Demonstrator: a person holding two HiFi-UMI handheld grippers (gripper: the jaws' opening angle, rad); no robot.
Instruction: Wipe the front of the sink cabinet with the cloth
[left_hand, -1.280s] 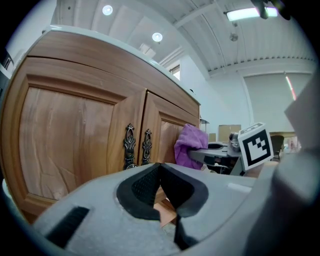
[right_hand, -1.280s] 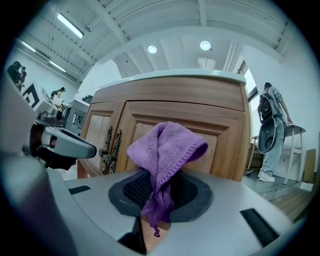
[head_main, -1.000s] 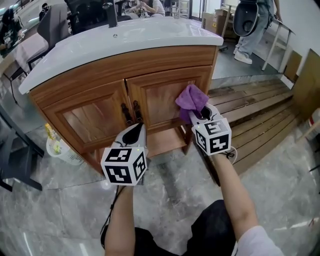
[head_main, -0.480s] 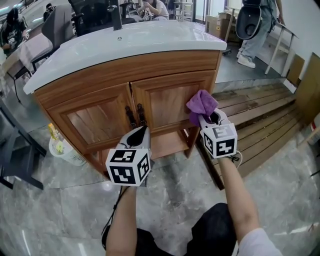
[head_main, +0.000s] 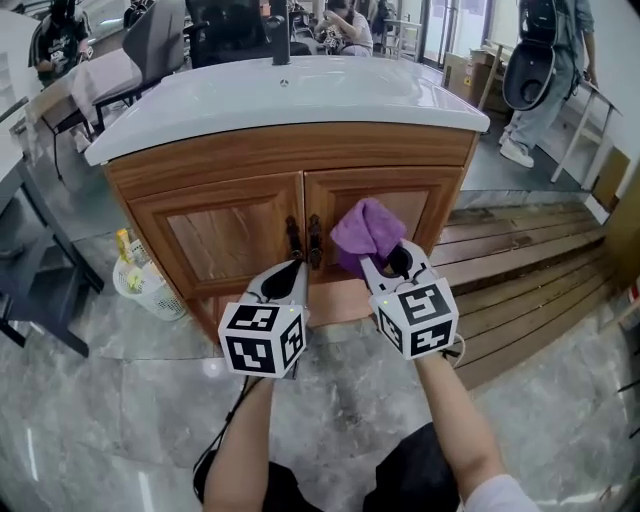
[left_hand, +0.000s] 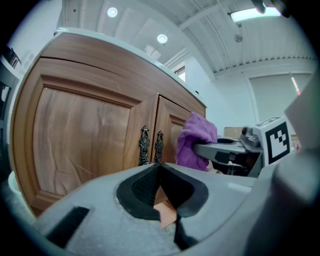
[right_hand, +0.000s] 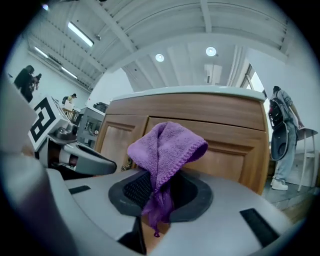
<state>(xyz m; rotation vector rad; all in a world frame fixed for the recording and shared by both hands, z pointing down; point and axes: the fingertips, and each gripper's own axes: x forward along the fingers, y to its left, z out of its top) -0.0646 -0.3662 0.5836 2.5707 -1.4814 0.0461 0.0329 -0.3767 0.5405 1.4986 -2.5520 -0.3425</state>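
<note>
a: what's at the far left?
b: a white basket (head_main: 150, 292) on the marble floor, just beside the left corner of the sink cabinet (head_main: 280, 150). a white basin top (head_main: 290, 95) caps the cabinet.
a: and the left gripper?
b: the left gripper (head_main: 289, 270) sits low in front of the left door (head_main: 225, 235), apart from it, pointing up toward the two dark handles (head_main: 304, 238) at the middle. its jaws are pressed together with nothing between them.
a: where's the cloth?
b: the purple cloth (head_main: 366, 232) is pinched by the right gripper (head_main: 386, 262), jaws clamped on its lower end while the rest stands up in a folded bunch. it's at the inner edge of the right door (head_main: 425, 205), just right of the handles. it looks to be against the wood, but i can't tell if it touches.
a: further right?
b: wooden planks (head_main: 520, 250) lie on the floor beside the cabinet, and a person (head_main: 555, 60) stands beyond them.
</note>
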